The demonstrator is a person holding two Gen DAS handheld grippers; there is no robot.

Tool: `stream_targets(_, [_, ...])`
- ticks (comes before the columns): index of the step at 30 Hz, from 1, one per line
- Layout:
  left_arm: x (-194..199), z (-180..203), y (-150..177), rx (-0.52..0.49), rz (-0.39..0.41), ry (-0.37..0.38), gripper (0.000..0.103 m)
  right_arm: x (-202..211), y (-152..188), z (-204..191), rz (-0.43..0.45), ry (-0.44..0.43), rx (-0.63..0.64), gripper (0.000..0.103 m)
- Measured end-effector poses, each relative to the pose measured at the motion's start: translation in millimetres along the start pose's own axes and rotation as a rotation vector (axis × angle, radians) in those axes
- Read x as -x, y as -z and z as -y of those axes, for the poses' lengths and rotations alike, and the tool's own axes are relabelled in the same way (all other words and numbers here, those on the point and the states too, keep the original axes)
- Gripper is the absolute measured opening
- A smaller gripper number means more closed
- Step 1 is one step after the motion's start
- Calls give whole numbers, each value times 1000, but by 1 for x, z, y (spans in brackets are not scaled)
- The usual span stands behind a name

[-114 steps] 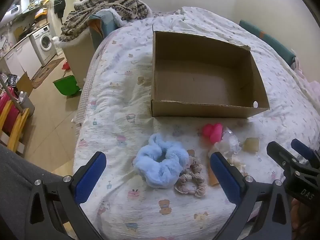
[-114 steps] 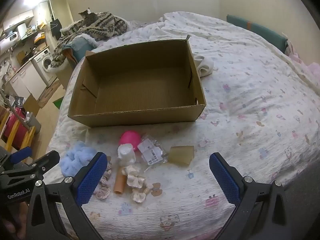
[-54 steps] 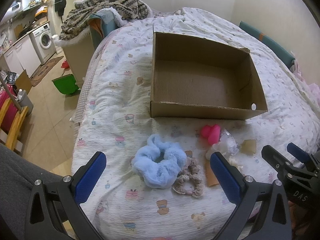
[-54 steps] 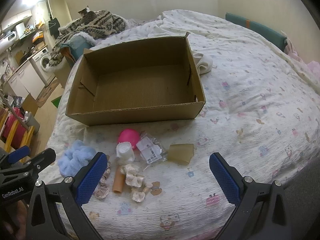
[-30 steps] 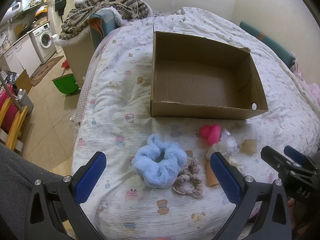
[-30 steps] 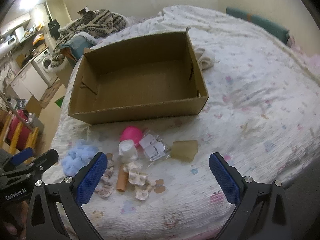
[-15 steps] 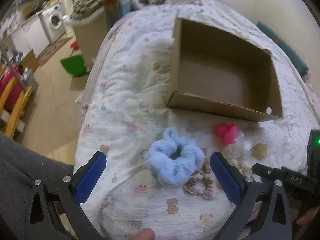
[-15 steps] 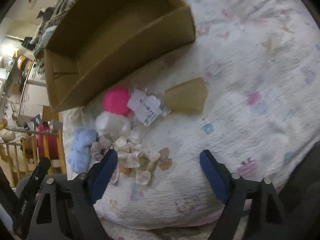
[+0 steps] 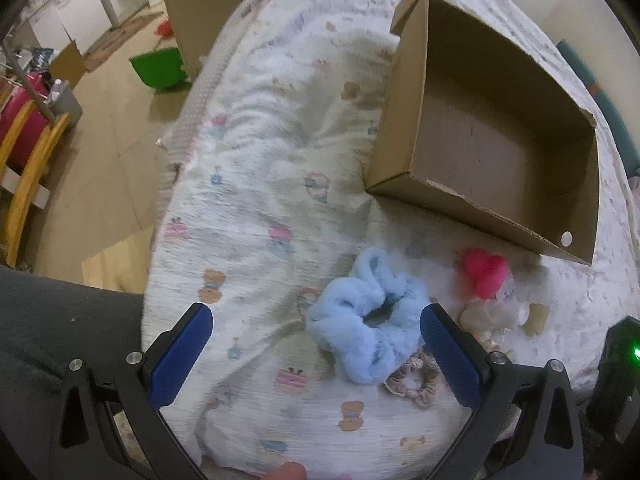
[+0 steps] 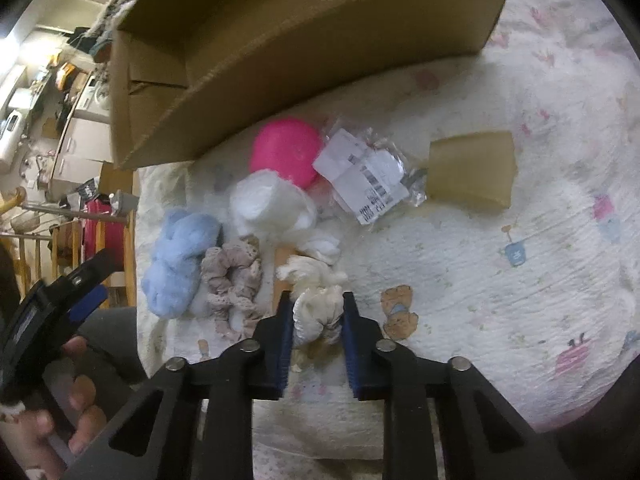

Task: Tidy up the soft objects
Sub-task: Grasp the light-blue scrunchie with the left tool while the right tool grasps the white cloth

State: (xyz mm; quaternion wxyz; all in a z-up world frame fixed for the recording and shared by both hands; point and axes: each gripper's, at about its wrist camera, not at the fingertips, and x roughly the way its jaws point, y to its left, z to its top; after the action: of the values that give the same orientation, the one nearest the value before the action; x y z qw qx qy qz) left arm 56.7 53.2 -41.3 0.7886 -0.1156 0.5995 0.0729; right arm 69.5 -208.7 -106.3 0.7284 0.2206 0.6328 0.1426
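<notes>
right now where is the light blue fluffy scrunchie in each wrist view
Left wrist: blue scrunchie lies low and centre-right on the bedspread, just inside the right finger of the open left gripper.
Right wrist: blue scrunchie lies at mid-left.
Shared landmark: the beige scrunchie touching it.

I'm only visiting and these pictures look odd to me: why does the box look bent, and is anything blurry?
Right wrist view: the fisheye lens bows the cardboard box wall into a curve, the corners go black, and the room at upper left glares bright. Left wrist view: the bedspread and box are softly smeared, while the blue scrunchie near the left gripper reads somewhat clearer.
</notes>
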Motion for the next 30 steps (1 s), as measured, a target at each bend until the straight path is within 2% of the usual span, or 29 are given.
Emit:
stream_targets(6, [-18,19,-3,-10,-76,32,103,28,6,1,63,-38,3,22])
stream_targets(11, [-43,31,-6,-17,-123,-1,103,39,7,5,90,-57,-13,22])
stream_targets(14, [-61,29,-8,-3,-174,21,96,40,7,8,93,-64,-20,22])
stream_targets(15, [-68,30,-8,-5,-203,45,90,40,6,8,94,-67,-23,22])
stream_targets(16, [-75,30,-6,-10,-234,70,78,41,6,9,94,-70,-24,22])
stream_targets(18, [-81,28,-3,-3,-260,100,68,42,6,12,94,-73,-25,22])
stream_targets(20, [-78,27,-2,-3,-238,117,54,41,6,12,96,-76,-27,22])
stream_targets(21, [-75,27,-3,-14,-228,127,40,42,5,12,97,-78,-28,22])
stream_targets(22, [-71,26,-3,-18,-219,138,31,42,5,12,98,-80,-28,22])
stream_targets(25, [-59,24,-7,-20,-185,129,20,41,4,12,97,-81,-28,22])
stream_targets(30, [-45,8,-14,-26,-128,68,16,42,4,12,103,-76,-28,22])
